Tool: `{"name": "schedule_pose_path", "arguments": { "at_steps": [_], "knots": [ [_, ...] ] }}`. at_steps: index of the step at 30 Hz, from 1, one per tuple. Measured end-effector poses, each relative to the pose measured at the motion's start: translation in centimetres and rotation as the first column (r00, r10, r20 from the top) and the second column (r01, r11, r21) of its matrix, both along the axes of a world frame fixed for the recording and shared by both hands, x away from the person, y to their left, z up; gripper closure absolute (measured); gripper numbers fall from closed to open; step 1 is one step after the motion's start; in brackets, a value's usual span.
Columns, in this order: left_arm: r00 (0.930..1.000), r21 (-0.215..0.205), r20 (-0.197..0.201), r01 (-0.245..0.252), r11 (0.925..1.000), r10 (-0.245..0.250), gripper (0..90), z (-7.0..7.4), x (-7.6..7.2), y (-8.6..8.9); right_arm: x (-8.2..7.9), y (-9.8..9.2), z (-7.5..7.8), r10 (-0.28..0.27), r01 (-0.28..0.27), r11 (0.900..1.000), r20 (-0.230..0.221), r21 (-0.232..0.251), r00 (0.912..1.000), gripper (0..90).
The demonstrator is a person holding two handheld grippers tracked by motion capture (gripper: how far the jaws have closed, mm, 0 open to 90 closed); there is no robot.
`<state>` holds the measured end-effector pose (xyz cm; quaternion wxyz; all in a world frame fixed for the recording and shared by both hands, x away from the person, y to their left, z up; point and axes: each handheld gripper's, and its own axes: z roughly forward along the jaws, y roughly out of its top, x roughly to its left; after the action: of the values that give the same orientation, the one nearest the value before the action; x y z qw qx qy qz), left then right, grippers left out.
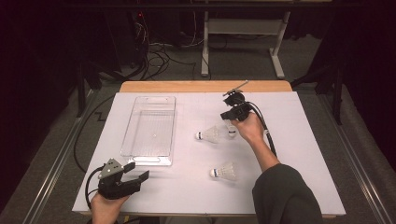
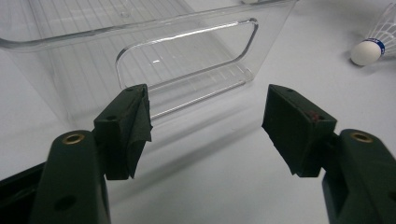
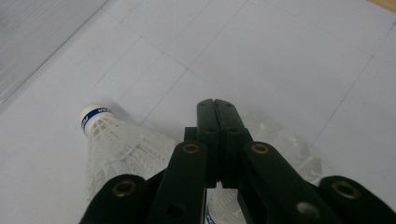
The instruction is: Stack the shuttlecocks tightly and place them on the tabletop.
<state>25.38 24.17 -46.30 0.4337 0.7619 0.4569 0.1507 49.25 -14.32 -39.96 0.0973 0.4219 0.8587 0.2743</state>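
Shuttlecock under the gripper: This shuttlecock (image 1: 231, 130) sits on the far right part of the white surface (image 1: 289, 154). It is right below the right gripper (image 1: 232, 122).
How it lies: In the right gripper view its feathers (image 3: 285, 144) fan out past the black tips. Its round cork end points back toward the hand. So its long way runs the same way as the gripper.
Right gripper: The jaws are pressed tight together, with no gap to see. They lie right on top of the feathers. It is too hard to tell if they pinch a feather edge.
Which hand is nearer: The right hand is on it. The left hand is far off at the near left corner.
Middle shuttlecock: It (image 1: 208, 135) lies on its side just left of the first one, with its cork end pointing left. The two are close together, so a lift could bump it.
Near shuttlecock: It (image 1: 224, 171) lies alone, nearer to the person, with its cork end pointing left too.
Clear tray: The tray (image 1: 135, 121) is to the left of all three, well apart from the right gripper. Nothing lies in it. The shuttlecock would have to go left to get there.
Left gripper: It (image 1: 138, 171) rests low, just near the tray's near end. Its jaws stand wide and hold nothing.
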Motion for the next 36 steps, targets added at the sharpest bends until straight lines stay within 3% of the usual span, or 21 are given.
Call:
{"name": "schedule_pose_path", "arguments": {
  "at_steps": [9, 17, 36],
  "knots": [
    [1.0000, 0.002, 0.000, -0.003, 1.0000, 0.003, 33.0, 0.0, 0.0, 0.0, -1.1, -0.4, 0.0, -0.003, 0.002, 1.000, 0.053, 0.015, 0.9986, 90.0],
    [1.0000, 0.004, -0.002, -0.003, 1.0000, 0.003, 33.0, 0.0, 0.0, -0.1, -1.5, -0.9, -0.2, -0.005, 0.004, 1.000, 0.055, 0.022, 0.9985, 89.0],
    [1.0000, 0.011, -0.002, 0.001, 0.9999, -0.001, 33.0, -0.1, 0.0, -0.2, -2.8, -3.1, 0.3, -0.032, 0.030, 0.999, 0.055, 0.024, 0.9980, 77.6]
  ]
}}
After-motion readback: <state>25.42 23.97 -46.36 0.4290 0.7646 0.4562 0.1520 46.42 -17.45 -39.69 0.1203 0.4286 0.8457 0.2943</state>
